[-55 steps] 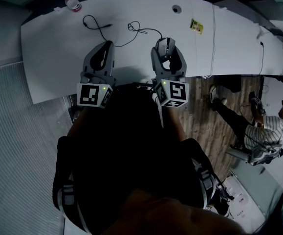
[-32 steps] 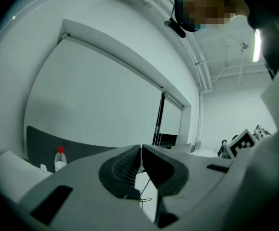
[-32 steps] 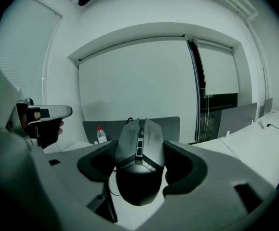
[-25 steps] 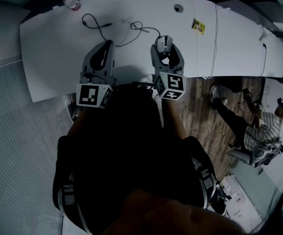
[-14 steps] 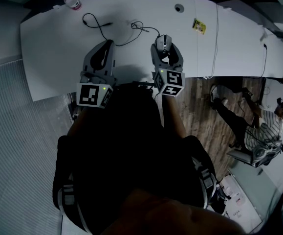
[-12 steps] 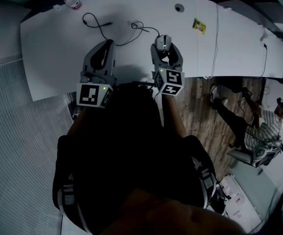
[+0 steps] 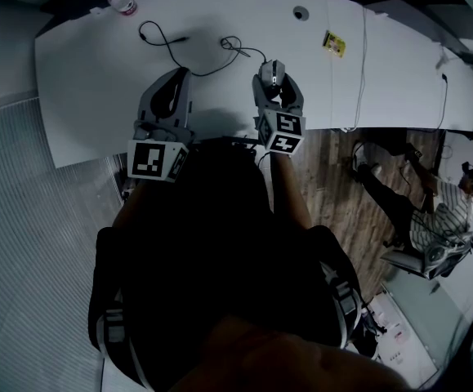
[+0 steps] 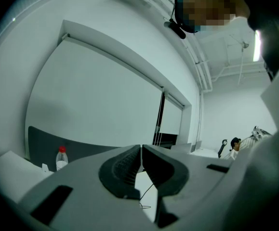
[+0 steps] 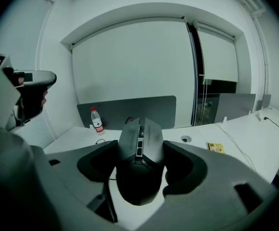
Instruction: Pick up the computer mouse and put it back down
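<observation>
The grey computer mouse (image 7: 273, 71) is clamped between the jaws of my right gripper (image 7: 274, 82), over the front part of the white desk (image 7: 97, 72). In the right gripper view the mouse (image 9: 140, 137) fills the space between the dark pads, nose pointing away, raised off the desk with the right gripper (image 9: 140, 168) shut on it. Its thin cord (image 7: 240, 49) trails back across the desk. My left gripper (image 7: 177, 78) hovers to the left. In its own view the left gripper (image 8: 141, 159) has both pads pressed together with nothing between them.
A water bottle (image 7: 121, 4) with a red cap stands at the desk's far left corner. A loose black cable (image 7: 164, 42) lies behind the left gripper. A yellow card (image 7: 332, 43) and a round cable hole (image 7: 301, 12) sit farther right. A person (image 7: 432, 219) sits on the floor side, right.
My right gripper has pitched upward and edged forward with the mouse held in it; its marker cube now shows a different face. The left gripper has stayed still.
</observation>
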The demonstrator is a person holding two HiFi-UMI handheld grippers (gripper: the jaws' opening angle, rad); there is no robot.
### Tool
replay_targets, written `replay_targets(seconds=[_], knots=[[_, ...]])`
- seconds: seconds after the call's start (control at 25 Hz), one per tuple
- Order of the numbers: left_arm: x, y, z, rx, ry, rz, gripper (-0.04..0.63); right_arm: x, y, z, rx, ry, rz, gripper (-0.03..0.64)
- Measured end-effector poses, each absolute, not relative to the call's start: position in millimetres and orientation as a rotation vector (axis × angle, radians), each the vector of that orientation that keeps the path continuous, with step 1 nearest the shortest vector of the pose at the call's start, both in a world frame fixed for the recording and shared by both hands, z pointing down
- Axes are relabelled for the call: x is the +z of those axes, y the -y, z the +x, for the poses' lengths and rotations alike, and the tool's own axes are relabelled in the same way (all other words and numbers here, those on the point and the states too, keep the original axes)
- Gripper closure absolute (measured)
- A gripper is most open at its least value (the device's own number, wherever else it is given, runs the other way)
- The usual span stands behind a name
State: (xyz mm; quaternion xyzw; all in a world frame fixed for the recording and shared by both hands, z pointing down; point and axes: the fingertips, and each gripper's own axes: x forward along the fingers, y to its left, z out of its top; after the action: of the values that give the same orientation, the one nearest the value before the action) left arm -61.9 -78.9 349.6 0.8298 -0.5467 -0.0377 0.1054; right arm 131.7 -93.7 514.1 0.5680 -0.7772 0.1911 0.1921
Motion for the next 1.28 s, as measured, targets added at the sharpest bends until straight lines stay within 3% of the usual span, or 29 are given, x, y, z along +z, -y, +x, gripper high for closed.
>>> replay_targets(seconds=[1.28], knots=[[350, 61, -58, -0.102, 1.603, 2.445, 0.583, 605, 76, 153, 0.694, 2.008, 1.526, 0.330]])
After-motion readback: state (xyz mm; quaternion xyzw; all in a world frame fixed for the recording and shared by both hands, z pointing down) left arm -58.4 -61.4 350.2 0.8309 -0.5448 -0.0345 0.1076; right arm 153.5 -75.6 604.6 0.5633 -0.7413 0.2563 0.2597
